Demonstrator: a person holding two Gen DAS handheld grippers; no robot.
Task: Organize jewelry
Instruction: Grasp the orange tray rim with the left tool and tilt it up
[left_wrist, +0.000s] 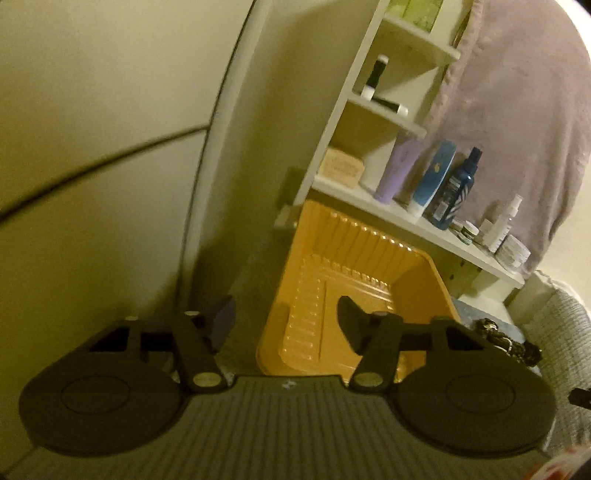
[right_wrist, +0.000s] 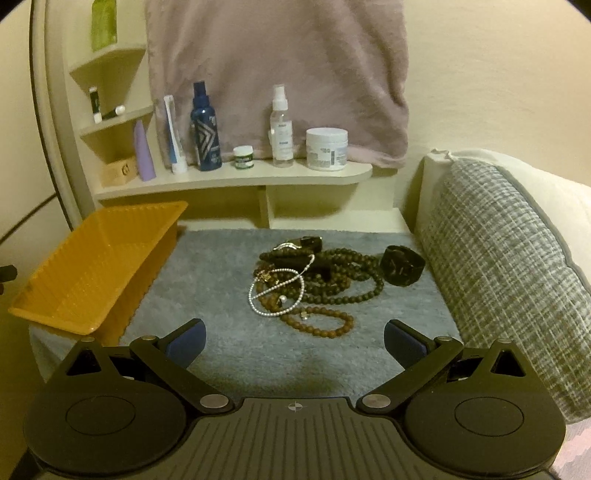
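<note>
Right claw (right_wrist: 294, 341) wide, clear rug (right_wrist: 207, 280) before jewelry pile (right_wrist: 310, 284).

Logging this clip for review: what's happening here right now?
A person holds a gripper in each hand, sorting jewelry. The left gripper sits over the orange basket, which looks empty, with nothing between its fingers. The right gripper is open, aimed at the jewelry pile on the grey mat: bead necklaces, a pearl strand, a dark bangle. Neither gripper holds anything, and the whole pile lies on the mat.
</note>
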